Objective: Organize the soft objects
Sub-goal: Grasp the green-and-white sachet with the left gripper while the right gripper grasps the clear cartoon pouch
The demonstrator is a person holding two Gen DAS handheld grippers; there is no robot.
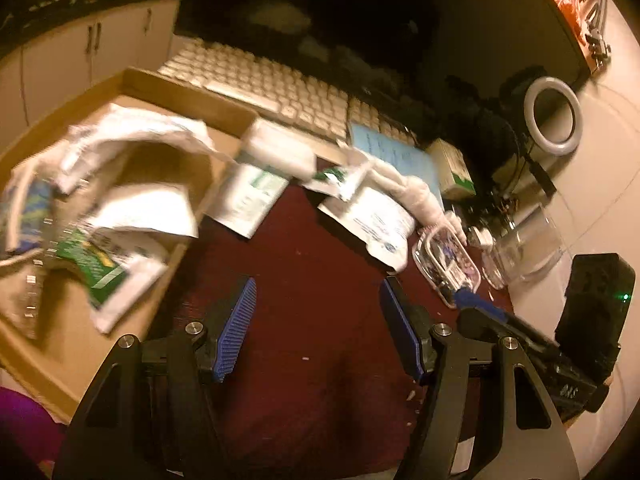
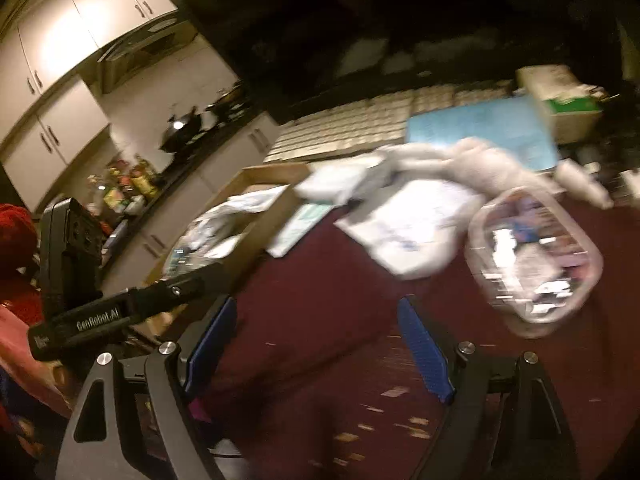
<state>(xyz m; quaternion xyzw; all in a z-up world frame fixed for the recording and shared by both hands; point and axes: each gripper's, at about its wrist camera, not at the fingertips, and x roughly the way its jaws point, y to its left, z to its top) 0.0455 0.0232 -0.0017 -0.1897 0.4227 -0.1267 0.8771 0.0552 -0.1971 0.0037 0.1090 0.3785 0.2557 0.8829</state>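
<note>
Both grippers are standing wide apart with nothing between their blue pads: the left gripper (image 1: 318, 324) and the right gripper (image 2: 316, 350) are each hanging over bare dark red tablecloth (image 1: 304, 280). At the left, a cardboard box (image 1: 52, 344) is sitting on the table, holding crumpled white and green soft packets (image 1: 108, 268). One white packet (image 1: 252, 196) is leaning over the box's right edge onto the cloth. Farther right, a white plastic pouch (image 1: 376, 220) is lying flat, with a twisted white cloth (image 1: 416, 192) draped across its far side. Just right of these, a clear lidded container (image 1: 448, 264) is resting on the cloth. Behind them, a white keyboard (image 1: 280, 84) and a blue sheet (image 1: 396, 156) are lying at the far edge. Motion blur is smearing the finer detail.
</note>
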